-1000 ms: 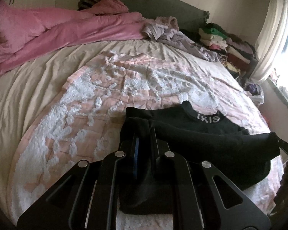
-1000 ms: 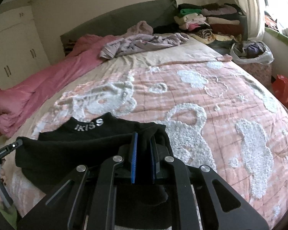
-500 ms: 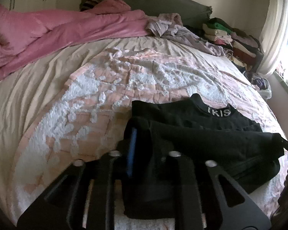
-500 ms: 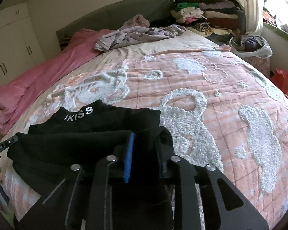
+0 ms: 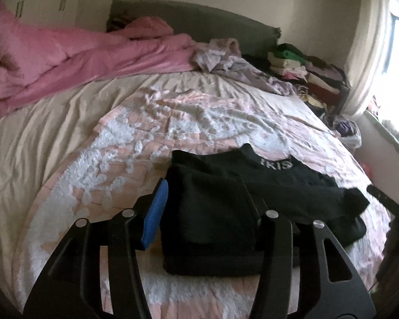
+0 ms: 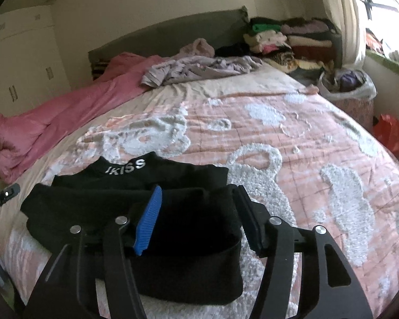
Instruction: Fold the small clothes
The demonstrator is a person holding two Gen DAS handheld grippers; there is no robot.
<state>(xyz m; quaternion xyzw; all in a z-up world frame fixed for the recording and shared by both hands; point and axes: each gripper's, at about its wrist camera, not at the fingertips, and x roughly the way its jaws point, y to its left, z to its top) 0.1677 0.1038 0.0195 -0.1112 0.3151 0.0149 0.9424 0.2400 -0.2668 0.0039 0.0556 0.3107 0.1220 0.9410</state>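
Garment: a black top (image 5: 226, 207) with white "IKISS" lettering on its collar (image 6: 125, 167) lies part-folded on the near end of the pink quilt (image 6: 306, 143), its lower half turned up over its body.
Left gripper: the left gripper (image 5: 207, 207) has its jaws opening around the top's left folded corner; the blue pad (image 5: 157, 212) stands clear of the cloth, so the corner is let go, though it lies between the jaws.
Right gripper: the right gripper (image 6: 199, 212) is likewise opening over the top's right folded corner; its pads are off the fabric, nothing gripped.
Fold state: I judge the bottom-up fold just laid, with the collar band left showing above it.
Risk, snagging: the knit sits between both pairs of jaws; pulling away low could catch a pad on the folded edge and drag it back open.
Risk, uneven edge: the right side of the top bulges past the fold in the left wrist view; pressing on without squaring it would give a lopsided packet.
Risk, soft base: the quilt beneath the top is tufted and rumpled, so the cloth may slide or wrinkle when regripped.
Surroundings: the lilac clothes heap (image 6: 199, 69) and stacked folded clothes (image 6: 279, 40) lie well beyond the top, towards the headboard, no hindrance.
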